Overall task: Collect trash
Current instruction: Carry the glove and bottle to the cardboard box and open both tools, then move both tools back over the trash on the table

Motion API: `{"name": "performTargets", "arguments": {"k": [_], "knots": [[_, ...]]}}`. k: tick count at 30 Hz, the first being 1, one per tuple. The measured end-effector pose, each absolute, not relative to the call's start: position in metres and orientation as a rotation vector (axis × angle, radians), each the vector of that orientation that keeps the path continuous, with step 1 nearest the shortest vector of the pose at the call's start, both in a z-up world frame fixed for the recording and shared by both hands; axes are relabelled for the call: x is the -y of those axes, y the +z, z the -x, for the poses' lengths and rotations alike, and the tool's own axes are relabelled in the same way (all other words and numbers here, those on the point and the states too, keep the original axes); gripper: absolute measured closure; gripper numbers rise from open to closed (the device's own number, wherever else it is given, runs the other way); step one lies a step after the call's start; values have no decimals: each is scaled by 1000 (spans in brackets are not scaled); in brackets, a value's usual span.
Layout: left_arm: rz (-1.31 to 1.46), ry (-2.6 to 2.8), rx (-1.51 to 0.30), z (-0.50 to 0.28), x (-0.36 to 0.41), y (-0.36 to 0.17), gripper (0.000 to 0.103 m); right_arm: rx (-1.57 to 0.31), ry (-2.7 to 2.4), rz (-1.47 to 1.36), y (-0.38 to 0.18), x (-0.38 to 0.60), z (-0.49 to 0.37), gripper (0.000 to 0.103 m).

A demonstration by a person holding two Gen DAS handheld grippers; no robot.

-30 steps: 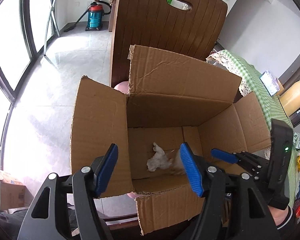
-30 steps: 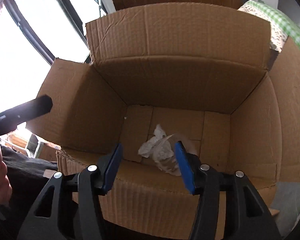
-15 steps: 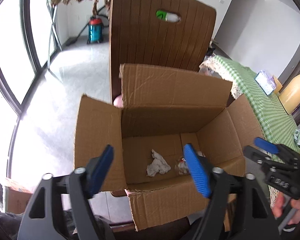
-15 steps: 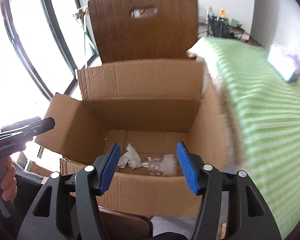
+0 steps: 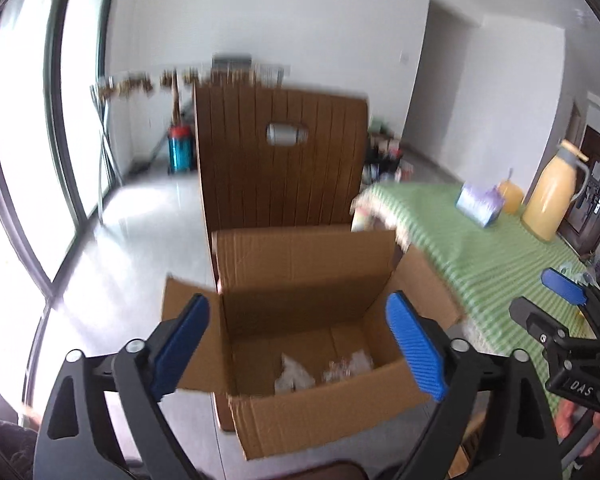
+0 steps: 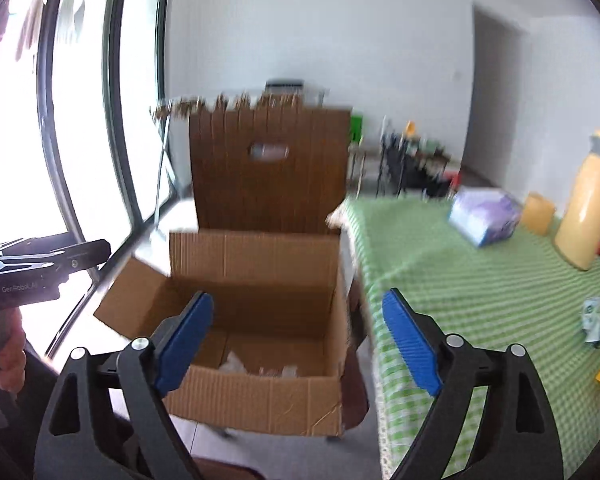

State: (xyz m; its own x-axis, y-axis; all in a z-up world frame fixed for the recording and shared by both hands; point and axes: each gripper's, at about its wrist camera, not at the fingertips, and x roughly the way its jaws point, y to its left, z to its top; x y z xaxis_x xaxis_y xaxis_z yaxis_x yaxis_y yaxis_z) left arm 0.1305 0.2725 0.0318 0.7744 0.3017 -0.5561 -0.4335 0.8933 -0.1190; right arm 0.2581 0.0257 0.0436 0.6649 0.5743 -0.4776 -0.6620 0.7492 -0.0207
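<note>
Both grippers hang above the cardboard box (image 5: 320, 412), left gripper (image 5: 298, 346) and right gripper (image 6: 298, 342) w/ jaws spread wide, nothing between them. Crumpled white trash (image 5: 294, 376) lies on the box floor next to a clear wrapper (image 5: 350, 362), flaps up, box in front of a brown chair back (image 5: 280, 168). More scraps (image 6: 598, 322) sit on the green-checked bench (image 6: 480, 280) to the right, near a yellow thermos (image 6: 590, 208) & tissue pack (image 6: 486, 216).
</note>
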Motion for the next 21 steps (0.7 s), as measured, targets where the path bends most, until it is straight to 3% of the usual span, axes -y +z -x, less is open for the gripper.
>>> {"name": "performTargets", "arguments": {"k": [2,7,21], "knots": [[182,407,-469,-122,-253,42,7,-396,659,174,48,-11,-247,18],[101,335,-445,-126,-214,49,7,-293,576,134,60,34,-225,15],[30,81,-484,-154,-98,41,7,-380,194,49,46,195,-183,15]]}}
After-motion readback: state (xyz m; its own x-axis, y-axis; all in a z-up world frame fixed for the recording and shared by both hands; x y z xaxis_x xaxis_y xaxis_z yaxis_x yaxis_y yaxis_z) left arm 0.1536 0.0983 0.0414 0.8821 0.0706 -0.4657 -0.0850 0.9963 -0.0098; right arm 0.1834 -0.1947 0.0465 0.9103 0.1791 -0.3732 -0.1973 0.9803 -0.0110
